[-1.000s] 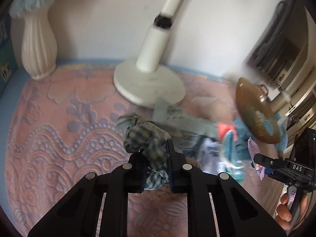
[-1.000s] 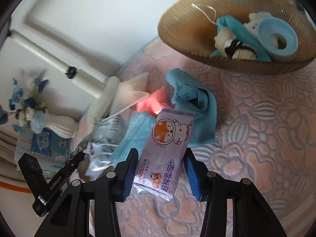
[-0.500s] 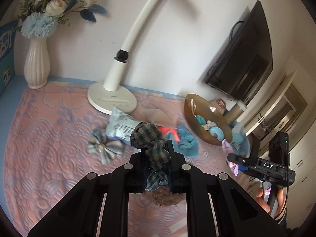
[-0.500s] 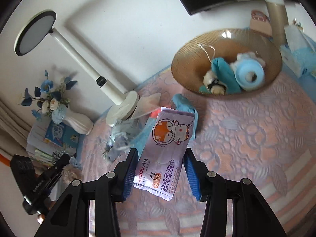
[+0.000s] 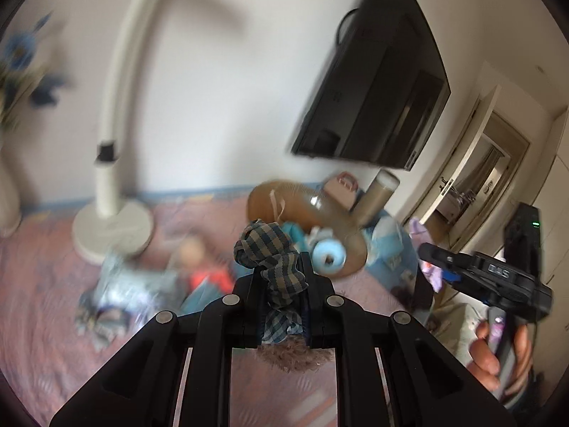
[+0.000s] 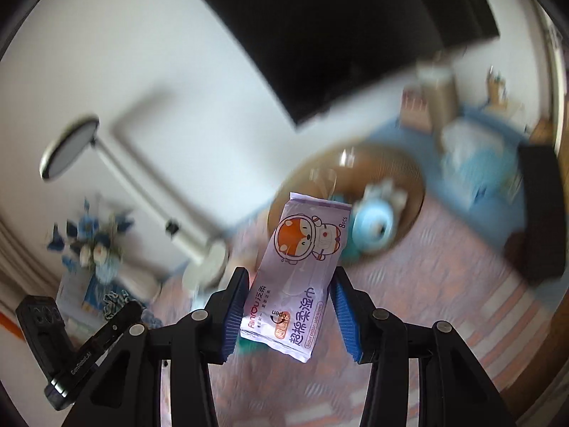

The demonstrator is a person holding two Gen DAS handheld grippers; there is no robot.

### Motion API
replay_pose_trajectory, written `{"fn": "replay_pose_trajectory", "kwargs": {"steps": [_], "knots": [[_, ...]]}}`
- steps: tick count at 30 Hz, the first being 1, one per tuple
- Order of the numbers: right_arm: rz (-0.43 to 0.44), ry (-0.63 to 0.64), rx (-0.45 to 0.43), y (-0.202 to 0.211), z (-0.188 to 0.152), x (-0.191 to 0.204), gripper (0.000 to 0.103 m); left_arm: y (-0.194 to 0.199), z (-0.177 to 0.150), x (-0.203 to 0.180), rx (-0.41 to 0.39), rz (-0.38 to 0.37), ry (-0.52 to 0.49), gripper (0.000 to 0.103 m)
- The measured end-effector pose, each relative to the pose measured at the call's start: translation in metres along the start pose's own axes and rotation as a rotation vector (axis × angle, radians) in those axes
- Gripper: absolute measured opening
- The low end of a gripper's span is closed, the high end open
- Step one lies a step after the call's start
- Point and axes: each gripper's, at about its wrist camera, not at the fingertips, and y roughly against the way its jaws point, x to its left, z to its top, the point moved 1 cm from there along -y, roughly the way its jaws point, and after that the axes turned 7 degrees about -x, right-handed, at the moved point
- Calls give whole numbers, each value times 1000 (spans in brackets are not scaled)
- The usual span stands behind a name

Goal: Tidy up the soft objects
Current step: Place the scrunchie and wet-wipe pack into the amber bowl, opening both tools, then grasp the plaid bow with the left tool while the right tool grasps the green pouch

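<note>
My left gripper is shut on a blue-and-tan plaid scrunchie, held high above the pink mat. My right gripper is shut on a purple wet-wipes pack with a cartoon fox, also held in the air. The brown woven basket lies ahead of both; it holds a light blue ring-shaped toy and other soft items. The same basket and blue ring toy show in the right wrist view, just beyond the pack. The right gripper also shows in the left wrist view.
A white desk lamp stands at the back left, a wall TV behind the basket. A red item and a blurred packet lie on the mat. A flower vase stands far left.
Both grippers have risen and swung right toward the basket, keeping their loads. The views are now motion-blurred and the basket sits nearer the centre.
</note>
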Motion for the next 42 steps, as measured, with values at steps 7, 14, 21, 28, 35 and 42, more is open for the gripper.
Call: {"fn": "replay_pose_trajectory", "kwargs": {"steps": [7,14,21,28,35,42], "knots": [[-21,3,-87,-7,51,-9,46,-96,19,-36,46,6,-30,12],[-120,29,-47,-79,73,-26,47,-161,34,-54,27,50,-79,30],[-114,9,-39,-114,87,-49,59,-156,37,-32,20,70,-45,79],[-74,42,-42,-78,66,-33,59,-45,42,-24,-100,105,-102,83],[66,172,-35,-39,17,49,59,90,38,9,-212,211,-48,88],[146,285,-11,-22,-40,112,60,142,-1,70,-215,314,99,89]]}}
